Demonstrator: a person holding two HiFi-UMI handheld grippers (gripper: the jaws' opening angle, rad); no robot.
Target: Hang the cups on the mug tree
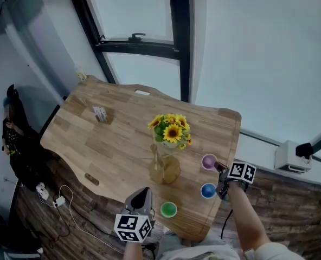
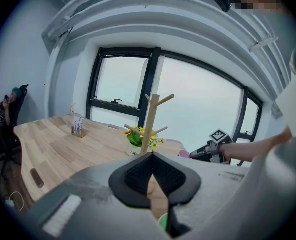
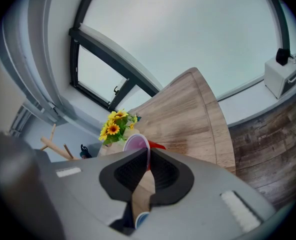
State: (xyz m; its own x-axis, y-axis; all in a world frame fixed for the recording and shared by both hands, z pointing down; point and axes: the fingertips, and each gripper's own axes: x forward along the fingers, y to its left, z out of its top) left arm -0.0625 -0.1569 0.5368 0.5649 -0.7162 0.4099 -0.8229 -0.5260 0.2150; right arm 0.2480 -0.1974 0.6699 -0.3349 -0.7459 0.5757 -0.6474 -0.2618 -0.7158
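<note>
Right gripper view: the right gripper (image 3: pixel 148 153) pinches the rim of the purple cup (image 3: pixel 136 144), which sits on the table (image 3: pixel 188 119) just right of the mug tree (image 1: pixel 164 167). A blue cup (image 1: pixel 208 190) stands near it. The left gripper (image 1: pixel 141 199), closed and empty, hangs beside the green cup (image 1: pixel 168 209).

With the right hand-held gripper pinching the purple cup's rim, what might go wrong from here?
The right hand-held gripper holds the purple cup by its thin rim only, so it may tilt or slip when lifted. The sunflowers stand beside the mug tree, so the cup could knock them near a peg.
</note>
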